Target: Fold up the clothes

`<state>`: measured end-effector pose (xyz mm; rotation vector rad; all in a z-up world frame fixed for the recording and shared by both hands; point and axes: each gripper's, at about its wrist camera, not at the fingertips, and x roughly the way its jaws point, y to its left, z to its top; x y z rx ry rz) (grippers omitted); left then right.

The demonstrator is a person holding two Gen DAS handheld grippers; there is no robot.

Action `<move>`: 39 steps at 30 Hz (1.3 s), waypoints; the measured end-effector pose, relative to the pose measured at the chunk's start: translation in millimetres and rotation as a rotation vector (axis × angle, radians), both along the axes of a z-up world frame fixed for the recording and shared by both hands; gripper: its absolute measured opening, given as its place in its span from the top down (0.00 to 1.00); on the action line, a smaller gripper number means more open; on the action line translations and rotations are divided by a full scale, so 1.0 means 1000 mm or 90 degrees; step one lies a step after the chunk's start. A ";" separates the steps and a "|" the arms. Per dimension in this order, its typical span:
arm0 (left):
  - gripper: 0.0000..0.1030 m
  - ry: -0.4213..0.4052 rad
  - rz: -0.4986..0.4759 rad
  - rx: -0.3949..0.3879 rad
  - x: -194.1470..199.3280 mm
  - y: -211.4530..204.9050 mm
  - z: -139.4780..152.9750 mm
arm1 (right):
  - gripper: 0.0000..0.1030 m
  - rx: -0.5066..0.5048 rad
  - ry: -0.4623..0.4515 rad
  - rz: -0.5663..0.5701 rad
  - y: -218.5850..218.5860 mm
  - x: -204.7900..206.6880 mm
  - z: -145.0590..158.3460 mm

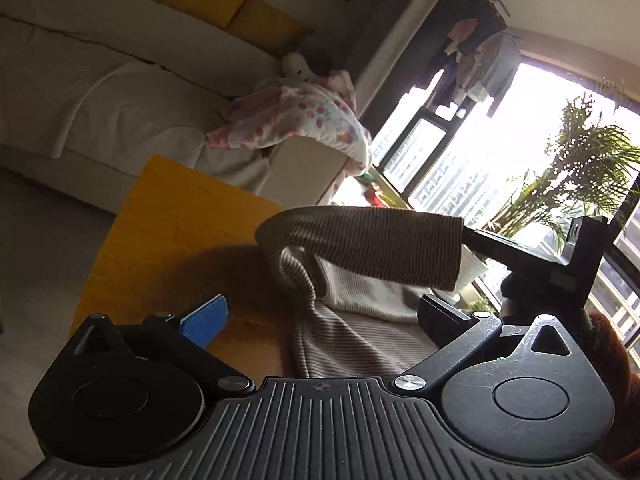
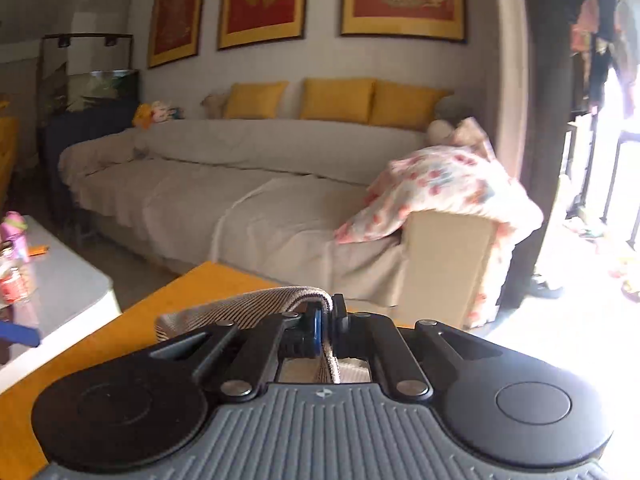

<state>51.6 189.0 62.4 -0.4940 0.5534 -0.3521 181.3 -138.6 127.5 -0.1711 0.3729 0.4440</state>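
Right now your right gripper [image 2: 325, 330] has its 2 fingers pinched together on a fold of the striped knit garment [image 1: 360, 280], and the cloth runs between the blue pad [image 2: 316, 334] and the black finger opposite it. From the left wrist view that same gripper [image 1: 470, 236] comes in from the right side, holding one end of the garment up off the yellow table [image 1: 168, 232]; the lifted part forms a ribbed brown-and-beige tube that sags back down to the rest of the cloth. The rest of the garment lies in loose folds on the table, just ahead of your left gripper [image 1: 316, 316].

Your left gripper stands wide apart and holds nothing: its blue-padded finger [image 1: 206, 320] is over bare tabletop on the left, and the black finger [image 1: 444, 316] sits at the cloth's right edge, though you cannot tell whether it touches.

Beyond the table is a beige sofa [image 2: 224, 192] with 3 yellow cushions [image 2: 338, 98] along its back and a floral blanket [image 2: 440, 188] draped over its armrest. A potted palm [image 1: 580, 160] stands by the bright window.
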 end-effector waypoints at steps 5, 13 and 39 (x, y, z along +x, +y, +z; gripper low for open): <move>0.00 0.023 -0.062 0.026 0.024 -0.039 -0.007 | 0.96 -0.015 0.015 -0.111 -0.070 0.034 -0.013; 0.00 0.040 -0.140 0.141 0.052 -0.099 -0.016 | 0.76 -0.036 0.120 -0.199 -0.139 0.053 -0.081; 0.00 -0.040 -0.172 0.350 0.060 -0.143 -0.019 | 0.36 0.005 0.113 -0.029 -0.127 -0.071 -0.071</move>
